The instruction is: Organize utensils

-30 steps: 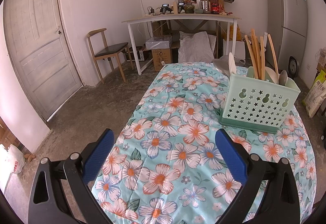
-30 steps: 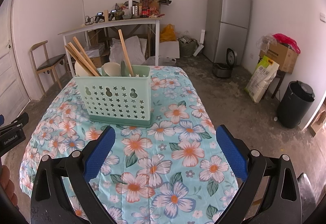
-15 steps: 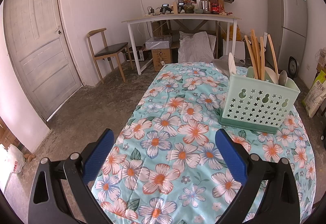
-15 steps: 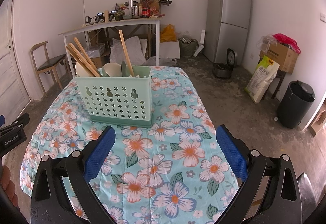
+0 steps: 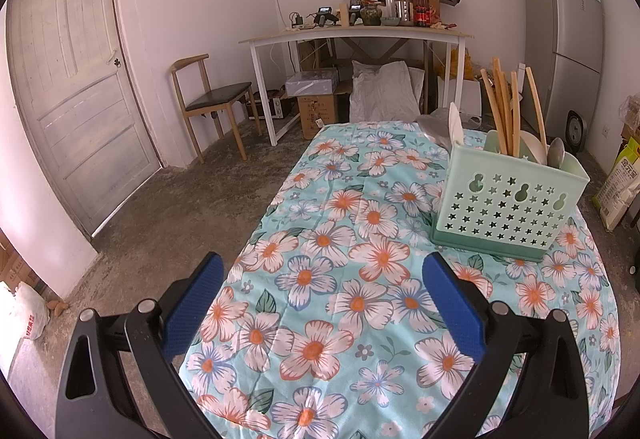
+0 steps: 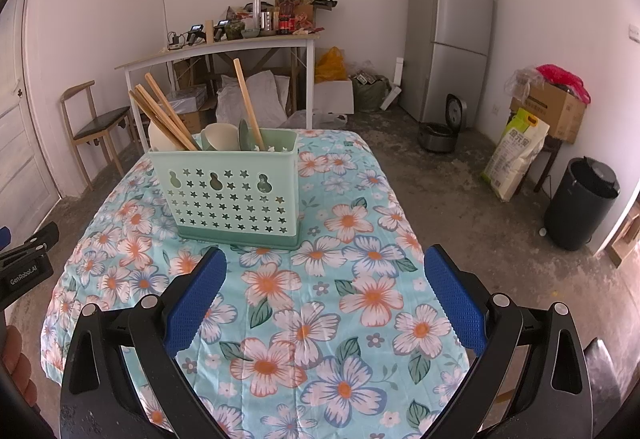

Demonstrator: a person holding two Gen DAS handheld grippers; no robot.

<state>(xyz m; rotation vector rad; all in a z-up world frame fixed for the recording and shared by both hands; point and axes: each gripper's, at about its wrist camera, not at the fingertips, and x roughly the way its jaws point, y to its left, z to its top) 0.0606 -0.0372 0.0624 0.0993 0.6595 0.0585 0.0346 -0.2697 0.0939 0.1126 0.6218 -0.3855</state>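
A mint-green utensil caddy [image 6: 236, 191] with star and gourd-shaped cutouts stands upright on the floral tablecloth [image 6: 320, 303], left of centre in the right wrist view and at the right of the left wrist view [image 5: 508, 203]. Inside it, wooden chopsticks [image 6: 164, 115] lean toward the upper left at the caddy's left end, and 1 more wooden stick [image 6: 249, 103] rises near its middle. Between them sit pale spoon bowls [image 6: 220, 137] and a green spoon [image 6: 245, 135]. From the left wrist view a white spoon [image 5: 455, 127] pokes up at the caddy's near-left corner and a metal spoon [image 5: 556, 153] at its right end.

The left gripper [image 5: 320, 299] hangs above the cloth at the bottom of its frame, blue pads [image 5: 192, 303] spread wide, holding nothing. The right gripper [image 6: 324, 295] is likewise spread wide and empty, with the caddy just beyond its left pad [image 6: 196, 291].
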